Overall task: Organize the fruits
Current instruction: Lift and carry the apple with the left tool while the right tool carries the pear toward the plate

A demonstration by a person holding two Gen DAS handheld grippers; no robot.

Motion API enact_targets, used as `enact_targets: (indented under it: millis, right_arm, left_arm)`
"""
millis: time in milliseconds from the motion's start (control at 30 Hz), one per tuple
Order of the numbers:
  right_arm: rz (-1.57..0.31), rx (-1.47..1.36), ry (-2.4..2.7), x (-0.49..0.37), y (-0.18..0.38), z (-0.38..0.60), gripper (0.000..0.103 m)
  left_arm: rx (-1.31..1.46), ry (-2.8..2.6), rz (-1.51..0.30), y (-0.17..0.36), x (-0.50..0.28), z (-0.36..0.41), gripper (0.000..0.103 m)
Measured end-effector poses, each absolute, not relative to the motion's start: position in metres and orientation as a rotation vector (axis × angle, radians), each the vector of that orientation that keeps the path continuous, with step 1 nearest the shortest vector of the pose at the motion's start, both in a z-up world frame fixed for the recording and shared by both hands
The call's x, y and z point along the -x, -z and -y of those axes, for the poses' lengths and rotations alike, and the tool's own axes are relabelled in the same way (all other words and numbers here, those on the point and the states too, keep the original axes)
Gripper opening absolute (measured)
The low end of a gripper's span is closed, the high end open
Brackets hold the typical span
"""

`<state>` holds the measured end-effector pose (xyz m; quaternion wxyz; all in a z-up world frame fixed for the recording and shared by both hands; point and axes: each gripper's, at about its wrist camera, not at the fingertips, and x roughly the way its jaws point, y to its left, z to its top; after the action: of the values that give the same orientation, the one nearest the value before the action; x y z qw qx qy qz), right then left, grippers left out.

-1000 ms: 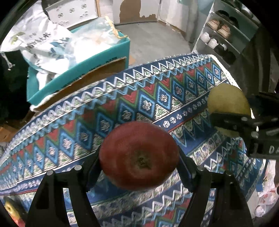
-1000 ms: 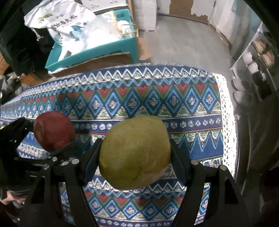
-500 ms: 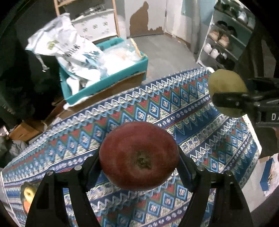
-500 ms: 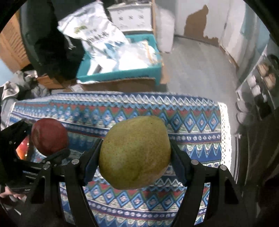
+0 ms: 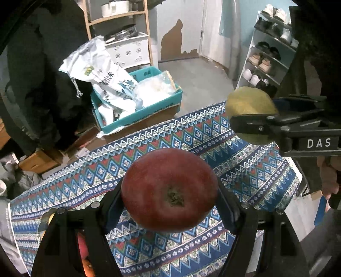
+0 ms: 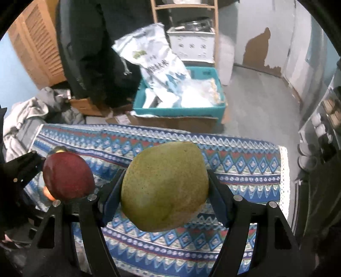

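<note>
Above the patterned counter point(image 6: 234, 168), your left gripper point(image 5: 169, 191) fingers clamp the red apple point(image 5: 169, 191), your right gripper point(image 6: 165, 187) fingers clamp the green pear point(image 6: 165, 187)

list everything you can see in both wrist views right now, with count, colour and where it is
apple: 1, dark red, between the left gripper's fingers, above the cloth
pear: 1, yellow-green, between the right gripper's fingers, above the cloth
other fruit: a few, red and orange, partly hidden at the cloth's left end; count unclear
tablecloth: 1, blue, red and white zigzag pattern, covering the table
crate: 1, teal, on the floor beyond the table
printed bag: 1, white with blue, standing in the crate
shoe rack: 1, pale grey, holding shoes, far right
wooden shelf: 1, light wood, by the back wall
left gripper: 1, black, shut on the apple
right gripper: 1, black, shut on the pear
</note>
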<state>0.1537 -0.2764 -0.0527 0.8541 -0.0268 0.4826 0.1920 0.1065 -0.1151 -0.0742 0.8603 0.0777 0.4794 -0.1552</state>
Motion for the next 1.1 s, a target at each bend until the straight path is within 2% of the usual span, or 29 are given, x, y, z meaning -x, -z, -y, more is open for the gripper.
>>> enact_targets:
  millis: [467,1100]
  right_arm:
    - [-0.951,0.06,-0.533,-0.124,0.02,0.221,0.073]
    - [-0.939,0.117,-0.702,-0.104,0.015,0.128,0.073]
  left_arm:
    - [-0.115,0.249,-0.947,0.035,-0.061,0.051,0.078]
    - [0.001,0.121,-0.954,0.042,-0.029,-0.047,0.078]
